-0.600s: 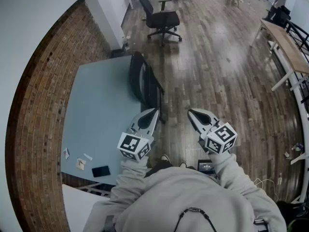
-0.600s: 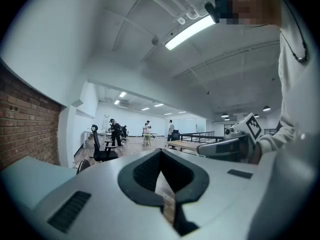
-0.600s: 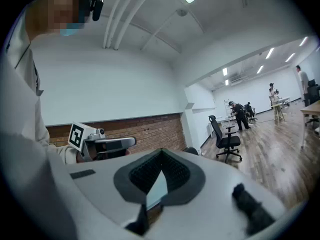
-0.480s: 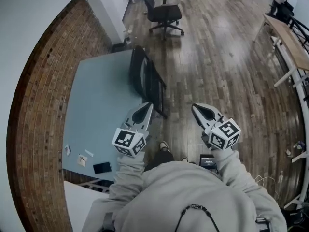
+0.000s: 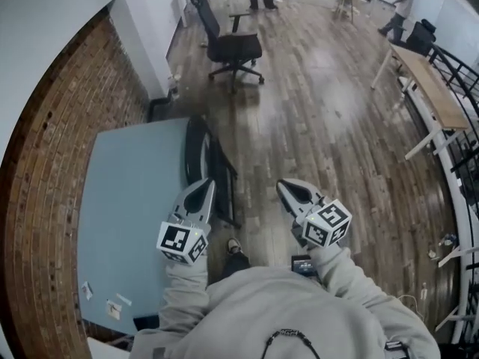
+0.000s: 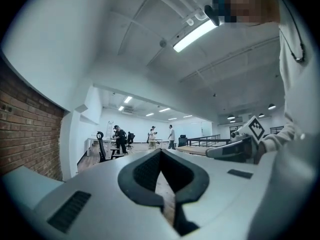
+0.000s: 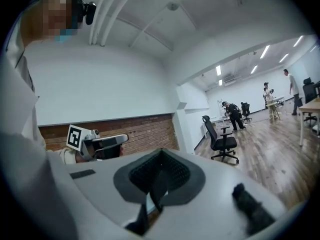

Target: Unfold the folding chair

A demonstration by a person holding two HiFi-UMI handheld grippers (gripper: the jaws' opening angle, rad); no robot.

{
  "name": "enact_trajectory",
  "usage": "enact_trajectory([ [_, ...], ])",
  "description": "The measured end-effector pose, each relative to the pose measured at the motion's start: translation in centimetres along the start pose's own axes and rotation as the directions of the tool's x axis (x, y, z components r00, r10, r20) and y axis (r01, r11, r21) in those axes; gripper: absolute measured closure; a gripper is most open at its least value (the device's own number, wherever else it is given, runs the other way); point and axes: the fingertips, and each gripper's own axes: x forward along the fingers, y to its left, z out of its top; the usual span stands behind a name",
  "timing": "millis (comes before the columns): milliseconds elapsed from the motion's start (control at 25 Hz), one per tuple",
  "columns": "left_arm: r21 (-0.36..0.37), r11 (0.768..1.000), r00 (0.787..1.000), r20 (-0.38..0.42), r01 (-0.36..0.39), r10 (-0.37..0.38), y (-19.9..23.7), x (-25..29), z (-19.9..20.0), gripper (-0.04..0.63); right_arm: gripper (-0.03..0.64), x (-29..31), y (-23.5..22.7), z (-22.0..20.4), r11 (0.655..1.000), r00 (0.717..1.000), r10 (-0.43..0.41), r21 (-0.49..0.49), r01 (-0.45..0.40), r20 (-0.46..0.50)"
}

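Note:
The folded black chair (image 5: 203, 155) stands upright on the wooden floor, leaning against the right edge of a pale blue table (image 5: 127, 200). In the head view my left gripper (image 5: 204, 184) is shut and empty, its tip over the chair's near end; I cannot tell whether it touches. My right gripper (image 5: 284, 186), likewise shut and empty, hovers over bare floor a short way right of the chair. The left gripper view shows closed jaws (image 6: 161, 152) and the right gripper (image 6: 234, 149) beside them. In the right gripper view the gripper (image 7: 160, 152) is shut. Neither gripper view shows the chair.
A black office chair (image 5: 227, 45) stands on the floor beyond the folded chair. A long wooden table (image 5: 425, 84) and a railing (image 5: 464, 155) run along the right. A brick wall (image 5: 45, 163) borders the left. Several people (image 5: 400, 4) are at the far end.
The head view has shifted, and the folded chair now lies nearer to me. My left gripper's tip now overlaps the chair's near end. Both grippers stay shut.

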Motion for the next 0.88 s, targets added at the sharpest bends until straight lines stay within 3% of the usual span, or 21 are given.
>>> enact_trajectory([
  [240, 0.018, 0.994, 0.995, 0.002, 0.104, -0.104, 7.8, 8.9, 0.6, 0.591, 0.611, 11.0, -4.8, 4.1, 0.998, 0.999, -0.033, -0.054, 0.032, -0.018],
  [480, -0.003, 0.987, 0.986, -0.024, 0.162, -0.162, 11.1, 14.4, -0.1, 0.591, 0.611, 14.4, -9.6, 4.3, 0.994, 0.993, -0.106, -0.026, 0.105, -0.044],
  [680, 0.010, 0.986, 0.986, -0.011, 0.168, -0.168, 12.4, 17.7, 0.9, 0.591, 0.611, 17.0, -12.4, 7.4, 0.994, 0.995, -0.101, -0.032, 0.101, 0.003],
  [880, 0.019, 0.992, 0.992, -0.005, 0.125, -0.125, 12.8, 19.0, 2.1, 0.591, 0.611, 18.5, -13.6, 8.5, 0.998, 0.999, -0.054, -0.019, 0.054, 0.000],
])
